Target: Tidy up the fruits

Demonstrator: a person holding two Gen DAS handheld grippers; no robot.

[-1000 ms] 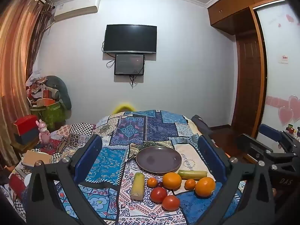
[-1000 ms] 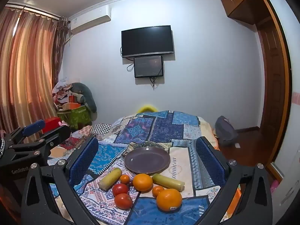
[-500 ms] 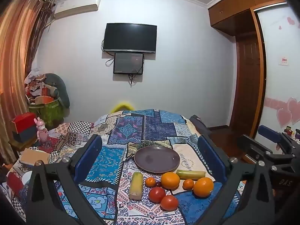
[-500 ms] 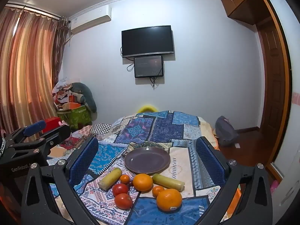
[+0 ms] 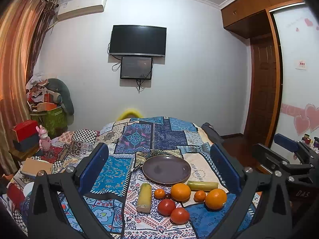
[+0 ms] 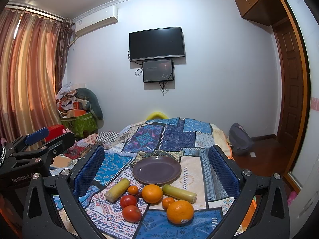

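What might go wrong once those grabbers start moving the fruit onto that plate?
The oranges and tomatoes are round and sit on a soft quilt, so a nudge may roll them away. The fruit is tightly clustered; an open right gripper could bump neighbours. The plate may tilt on the bedding.

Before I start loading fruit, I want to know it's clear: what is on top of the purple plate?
Nothing shows on the purple plate: its surface is bare in both views. The fruit lies on the quilt in front of it. What is under the plate is covered.
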